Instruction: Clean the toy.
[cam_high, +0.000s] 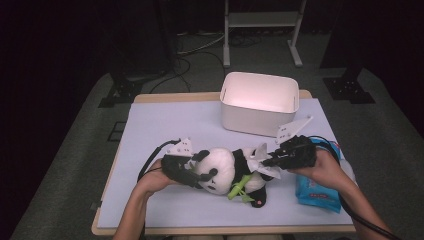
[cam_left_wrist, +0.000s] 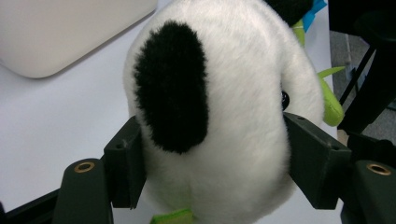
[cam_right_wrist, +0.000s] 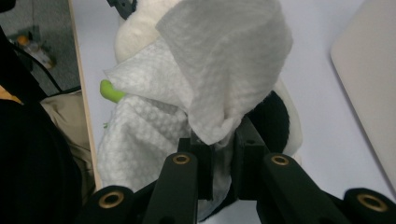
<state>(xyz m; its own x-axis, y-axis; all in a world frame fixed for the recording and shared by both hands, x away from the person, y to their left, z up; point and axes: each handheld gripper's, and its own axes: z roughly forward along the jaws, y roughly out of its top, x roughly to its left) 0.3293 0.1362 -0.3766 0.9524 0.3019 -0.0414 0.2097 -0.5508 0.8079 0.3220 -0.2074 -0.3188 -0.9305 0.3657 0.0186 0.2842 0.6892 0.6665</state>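
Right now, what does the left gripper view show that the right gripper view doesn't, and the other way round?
Left gripper view alone: the left tool squeezing the toy's white head, a black ear patch facing the camera. Right gripper view alone: the right tool pinching a white wet wipe that drapes over the toy's body. Both share the plush panda, the pale table cover and a side of the white bin.

A dark lab or studio: padded table (cam_high: 150, 120), stand bases (cam_high: 120, 92), floor cables (cam_high: 200, 47).
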